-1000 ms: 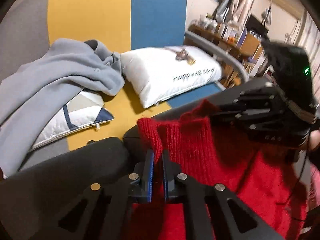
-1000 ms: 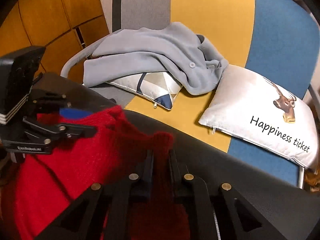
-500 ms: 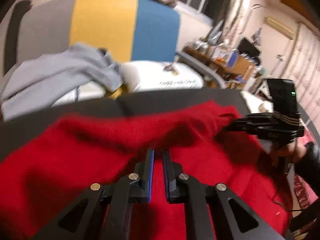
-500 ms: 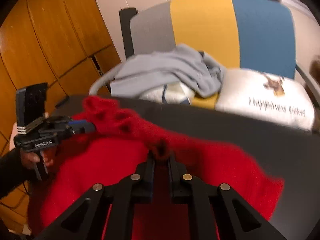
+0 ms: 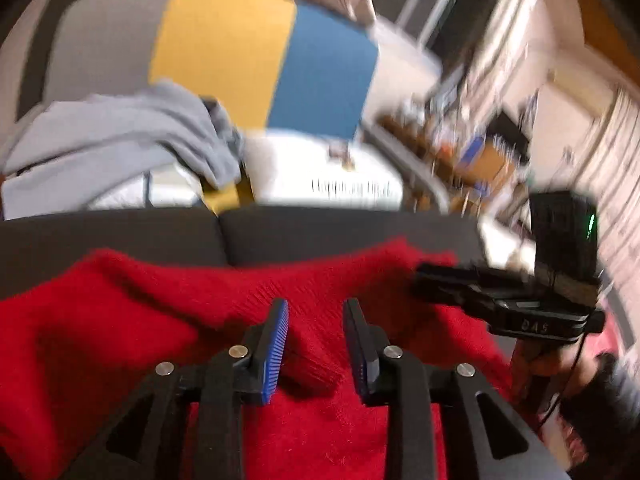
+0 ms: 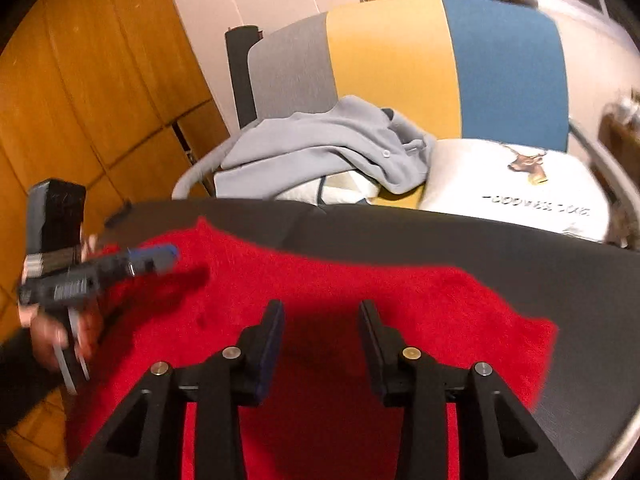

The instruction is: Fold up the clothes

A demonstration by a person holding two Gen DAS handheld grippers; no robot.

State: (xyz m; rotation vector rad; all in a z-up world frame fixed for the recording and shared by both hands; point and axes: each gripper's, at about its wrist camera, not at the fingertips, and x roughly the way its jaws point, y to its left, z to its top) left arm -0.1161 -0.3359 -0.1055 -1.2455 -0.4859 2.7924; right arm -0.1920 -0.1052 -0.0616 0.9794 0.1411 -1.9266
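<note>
Our left gripper [image 5: 316, 320] has its jaws spread apart with nothing between them; the blue ribbed pads [image 5: 276, 344] hang just above the red knit sweater [image 5: 180, 320], which lies directly under and ahead of the fingers. A raised ridge of knit sits just below the gap, likely a fold line, so we judge the jaws stand apart because the cloth has been laid down and needs no holding for the moment.

Our right gripper [image 6: 322, 320] is the same: jaws wide, empty, poised over the sweater, whose red field runs beneath the fingers and out to both sides. To the right of this claw the garment ends in a ragged edge on the dark tabletop [image 6: 520, 248]; to its left, the left gripper hovers low over the far corner of the knit, where a peak of fabric points away from us. We read the garment as spread fairly flat, a sensible base for the next fold.

Beyond the claws and past the table's far edge stands a chair [image 6: 400, 52] with a grey, yellow and blue back. On its seat a grey-blue garment [image 6: 328, 140] is heaped over a patterned cushion, probably waiting its turn. Beside it, further right, lies a white pillow [image 6: 500, 184] printed with a deer head and lettering too blurred to read.
</note>
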